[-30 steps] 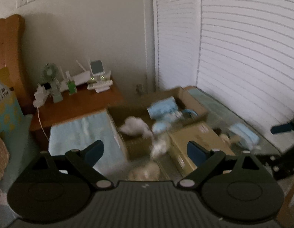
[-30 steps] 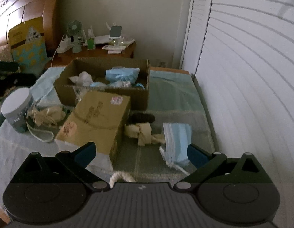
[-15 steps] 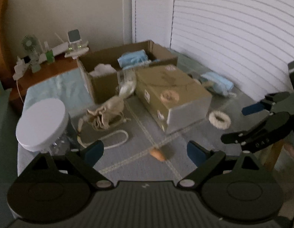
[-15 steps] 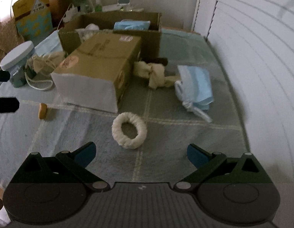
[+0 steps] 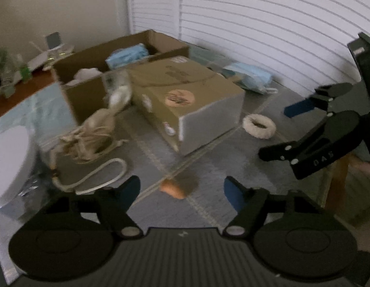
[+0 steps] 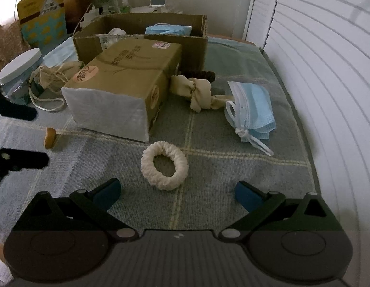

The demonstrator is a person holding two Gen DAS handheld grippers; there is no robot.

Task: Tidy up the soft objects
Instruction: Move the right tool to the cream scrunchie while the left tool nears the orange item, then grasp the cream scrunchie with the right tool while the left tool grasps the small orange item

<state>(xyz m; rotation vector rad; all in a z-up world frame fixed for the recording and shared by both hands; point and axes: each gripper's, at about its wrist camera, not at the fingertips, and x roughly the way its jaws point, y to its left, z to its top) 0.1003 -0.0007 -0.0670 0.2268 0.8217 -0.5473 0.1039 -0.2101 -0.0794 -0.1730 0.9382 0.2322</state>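
My left gripper (image 5: 182, 187) is open and empty, just above a small orange soft piece (image 5: 172, 189) on the checked cloth. My right gripper (image 6: 177, 191) is open and empty, just short of a cream scrunchie (image 6: 164, 165), which also shows in the left wrist view (image 5: 259, 127). A blue face mask (image 6: 250, 110) and a knotted cream cloth (image 6: 197, 91) lie beyond it. An open cardboard box (image 6: 197, 45) at the back holds blue masks (image 6: 169, 30) and something white. A drawstring pouch (image 5: 94, 131) lies at the left.
A closed tan carton (image 6: 122, 83) stands mid-table before the open box. A white-lidded jar (image 6: 19, 71) is at the left. White shutters (image 6: 328, 71) run along the right edge. A nightstand (image 5: 15, 88) with small gadgets is behind.
Both grippers have come down and closer to the table. The left one has moved in over the orange piece; the right one has closed in on the scrunchie.
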